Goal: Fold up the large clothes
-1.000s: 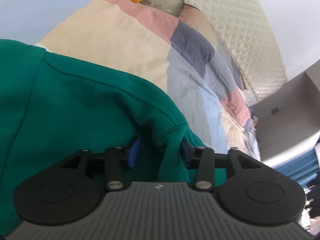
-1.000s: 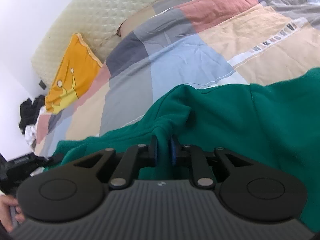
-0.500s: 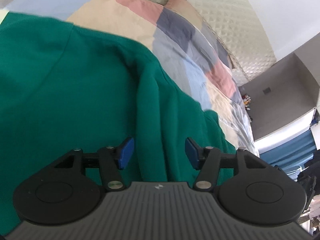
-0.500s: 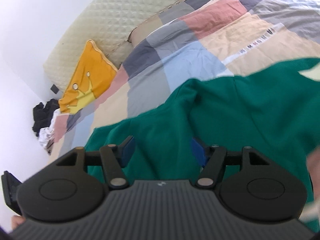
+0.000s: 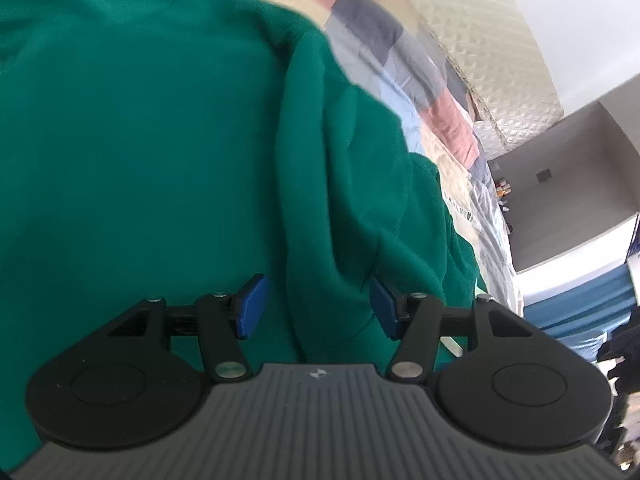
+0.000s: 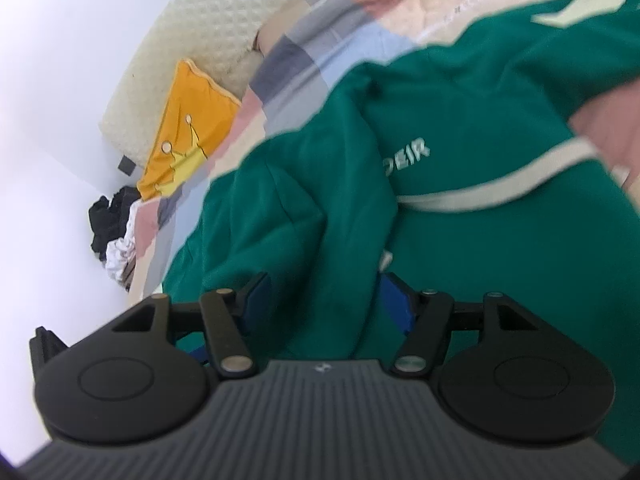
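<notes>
Green fleece sweatshirt (image 5: pixel 160 140), soft, limp, on patchwork quilt (image 6: pixel 320 52); best gripped at hem corners; left gripper (image 5: pixel 316 308) and right gripper (image 6: pixel 326 300) stood half-open, holding nothing.

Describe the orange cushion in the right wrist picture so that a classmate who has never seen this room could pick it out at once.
Start at the bed with the patchwork quilt and follow it up to the cream quilted headboard. Leaning against the headboard's lower edge, at the quilt's corner, is the orange cushion. It is the only bright orange thing there, with a yellow cartoon print, unlike the pastel quilt and the green sweatshirt.
</notes>
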`<state>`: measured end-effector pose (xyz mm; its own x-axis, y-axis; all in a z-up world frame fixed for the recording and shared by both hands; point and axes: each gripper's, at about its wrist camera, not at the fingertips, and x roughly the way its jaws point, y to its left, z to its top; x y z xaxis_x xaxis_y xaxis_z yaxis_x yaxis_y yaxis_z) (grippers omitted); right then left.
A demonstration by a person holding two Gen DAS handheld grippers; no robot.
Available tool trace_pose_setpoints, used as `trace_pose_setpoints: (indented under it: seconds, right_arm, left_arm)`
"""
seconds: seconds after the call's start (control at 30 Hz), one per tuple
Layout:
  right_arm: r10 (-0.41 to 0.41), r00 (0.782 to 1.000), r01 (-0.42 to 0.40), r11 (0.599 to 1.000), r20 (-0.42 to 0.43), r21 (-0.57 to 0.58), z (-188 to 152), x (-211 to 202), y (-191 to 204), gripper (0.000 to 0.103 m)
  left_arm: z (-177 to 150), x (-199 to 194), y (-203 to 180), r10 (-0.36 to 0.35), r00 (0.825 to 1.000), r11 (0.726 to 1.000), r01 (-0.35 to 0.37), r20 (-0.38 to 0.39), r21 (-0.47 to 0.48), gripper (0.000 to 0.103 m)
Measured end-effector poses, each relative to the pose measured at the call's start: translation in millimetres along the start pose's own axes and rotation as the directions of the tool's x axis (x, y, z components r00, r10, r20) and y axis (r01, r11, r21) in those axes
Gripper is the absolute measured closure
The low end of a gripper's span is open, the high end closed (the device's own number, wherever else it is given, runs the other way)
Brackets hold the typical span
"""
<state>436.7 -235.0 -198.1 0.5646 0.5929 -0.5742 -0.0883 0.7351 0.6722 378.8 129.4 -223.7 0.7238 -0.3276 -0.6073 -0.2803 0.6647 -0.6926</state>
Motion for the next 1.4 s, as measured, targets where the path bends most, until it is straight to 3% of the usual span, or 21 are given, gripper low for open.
trace_pose_setpoints:
  seconds: [0.2,0.23,0.27,0.3,0.33,0.37,0.47,0.63,0.77,0.87,0.97,1.03,1.23,1.4]
  right_arm:
    - [0.013,1.0,-0.013,1.0,-0.011,0.008,-1.7,30.6,-2.7,0.046]
    - [0.003,1.0,-0.003,1.0,-0.014,-0.005,-2.9,35.4,-2.0,0.053]
    - [-0.003,1.0,0.003,1.0,-0.017,-0.012,-3.8,38.9,-2.6,0.066]
    - [-0.006,1.0,0.006,1.0,-0.015,-0.021,-5.3,42.1,-3.4,0.073]
    - [-0.012,1.0,0.012,0.999,-0.014,-0.03,-6.3,45.6,-3.6,0.08]
    - [-0.015,1.0,0.014,0.999,-0.015,-0.041,-6.7,48.6,-4.1,0.086]
    - [-0.003,1.0,0.002,0.999,-0.007,-0.035,-6.8,49.0,-7.3,0.092]
    - [0.047,0.998,-0.046,0.999,0.044,-0.029,-2.7,26.1,-1.1,0.093]
    - [0.048,0.997,-0.047,0.999,0.056,-0.028,1.3,9.1,-0.9,0.093]
    - [0.003,1.0,-0.002,0.999,0.023,-0.042,-2.6,9.9,-2.0,0.093]
    - [-0.059,0.998,0.058,0.997,-0.016,-0.046,-10.4,17.7,-8.8,0.093]
    - [-0.073,0.997,0.072,0.997,-0.031,-0.036,-15.2,23.1,-15.0,0.093]
    - [-0.082,0.996,0.079,0.995,-0.032,-0.068,-14.8,25.2,-11.4,0.093]
    - [-0.083,0.996,0.08,0.989,-0.023,-0.126,-11.4,16.0,-0.1,0.09]
  left_arm:
    - [-3.8,16.0,11.6,-0.051,0.999,0.998,0.051,0.003,-0.03,0.042]
    - [-3.7,18.6,12.6,-0.055,0.998,0.998,0.055,0.004,-0.031,0.043]
    - [-1.9,21.1,14.7,-0.058,0.998,0.998,0.058,0.003,-0.034,0.049]
    - [-1.2,23.4,16.1,-0.061,0.998,0.997,0.061,-0.001,-0.039,0.053]
    - [-0.7,26.0,17.0,-0.063,0.998,0.997,0.063,-0.012,-0.044,0.065]
    - [0.2,28.1,17.2,-0.061,0.998,0.997,0.06,-0.018,-0.049,0.079]
    - [4.9,26.2,22.9,-0.074,0.997,0.993,0.073,-0.015,-0.093,0.094]
    - [16.7,-5.8,29.6,-0.133,0.989,0.983,0.139,0.057,-0.12,0.095]
    - [24.1,-26.4,31.2,-0.135,0.988,0.983,0.143,0.081,-0.111,0.095]
    - [21.4,-20.0,30.2,-0.102,0.994,0.986,0.108,0.049,-0.128,0.095]
    - [15.5,-12.3,27.7,0.006,1.0,0.999,-0.004,0.026,-0.048,0.095]
    - [12.2,-4.5,32.4,0.042,0.999,0.998,-0.042,0.005,-0.046,0.095]
    - [13.4,-6.3,37.6,0.046,0.999,0.998,-0.046,-0.005,-0.053,0.089]
    - [11.9,-19.8,26.7,0.077,0.997,0.997,-0.077,0.011,0.014,0.07]
